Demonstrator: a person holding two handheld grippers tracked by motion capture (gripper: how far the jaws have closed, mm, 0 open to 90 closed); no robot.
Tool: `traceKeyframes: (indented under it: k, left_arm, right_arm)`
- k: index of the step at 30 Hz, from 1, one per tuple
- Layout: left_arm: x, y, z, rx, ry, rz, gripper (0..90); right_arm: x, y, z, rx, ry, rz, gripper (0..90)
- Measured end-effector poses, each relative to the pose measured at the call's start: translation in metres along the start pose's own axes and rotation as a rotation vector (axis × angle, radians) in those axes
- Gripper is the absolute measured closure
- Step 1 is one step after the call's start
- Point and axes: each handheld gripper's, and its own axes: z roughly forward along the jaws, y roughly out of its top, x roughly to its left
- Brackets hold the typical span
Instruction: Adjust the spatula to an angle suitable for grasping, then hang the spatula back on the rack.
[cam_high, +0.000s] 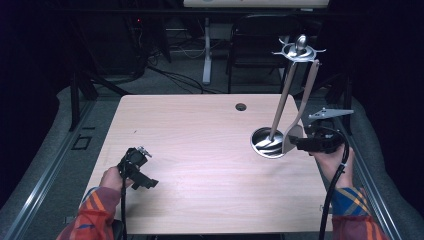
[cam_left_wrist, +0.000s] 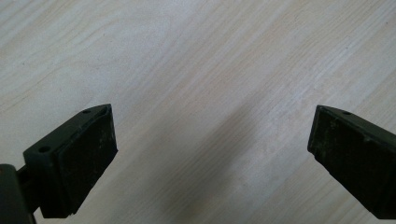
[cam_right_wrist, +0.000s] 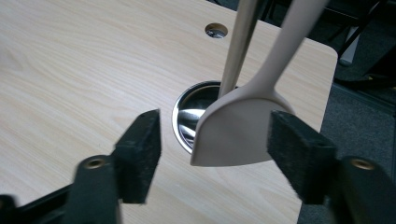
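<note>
A metal utensil stand rises from a round steel base at the table's right side, with a hanger top. Two beige utensils hang from it: a spatula and a slimmer slotted one. My right gripper is level with the spatula's blade, which hangs between its jaws. The left pad stands clear of the blade and the right pad is at its edge, so my right gripper is open. My left gripper rests at the table's front left, open over bare wood.
The wooden table has a cable hole near its far edge. The steel base sits close to the table's right edge. A dark chair and a desk leg stand behind the table.
</note>
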Motion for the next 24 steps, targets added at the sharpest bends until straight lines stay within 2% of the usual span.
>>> traceKeyframes:
  k: [2,3,5,7,12,15,16,18,20,21,23,24]
  left_arm:
    - [0.000,0.000,0.000,-0.002,0.001,0.005,1.2]
    - [0.000,0.000,0.001,-0.003,-0.001,0.004,1.3]
    - [0.000,0.000,0.001,-0.001,-0.004,0.001,1.2]
    - [0.001,0.000,0.001,0.000,-0.004,-0.002,1.3]
    - [0.000,0.000,0.000,-0.001,-0.005,0.002,1.3]
    - [0.000,0.000,0.000,-0.003,-0.008,0.002,1.3]
    - [0.000,-0.001,0.001,0.006,-0.006,0.007,1.3]
    - [0.000,0.000,0.002,0.007,-0.009,0.003,1.3]
    - [-0.001,0.000,0.002,0.013,-0.013,0.012,1.3]
    - [-0.001,0.000,0.002,0.013,-0.013,0.012,1.3]
    - [-0.002,0.000,0.003,0.015,-0.014,0.014,1.3]
    - [-0.002,0.000,0.003,0.015,-0.014,0.013,1.3]
  right_arm:
    - [0.005,-0.001,0.002,0.017,0.006,-0.017,27.8]
    - [0.008,-0.002,0.005,0.031,0.018,-0.023,23.3]
    - [0.010,-0.002,0.007,0.042,0.026,-0.029,21.3]
    - [0.013,-0.004,0.011,0.065,0.041,-0.037,15.2]
    - [0.026,-0.015,0.025,0.127,0.073,-0.068,8.0]
    - [0.030,-0.021,0.027,0.137,0.085,-0.076,6.8]
    - [0.037,-0.029,0.030,0.165,0.102,-0.091,5.1]
    - [0.039,-0.032,0.032,0.179,0.102,-0.100,4.7]
    - [0.048,-0.043,0.040,0.228,0.111,-0.131,3.6]
    - [0.048,-0.043,0.040,0.228,0.111,-0.131,3.6]
    - [0.053,-0.049,0.045,0.266,0.116,-0.149,3.3]
    - [0.055,-0.052,0.048,0.282,0.134,-0.157,3.1]
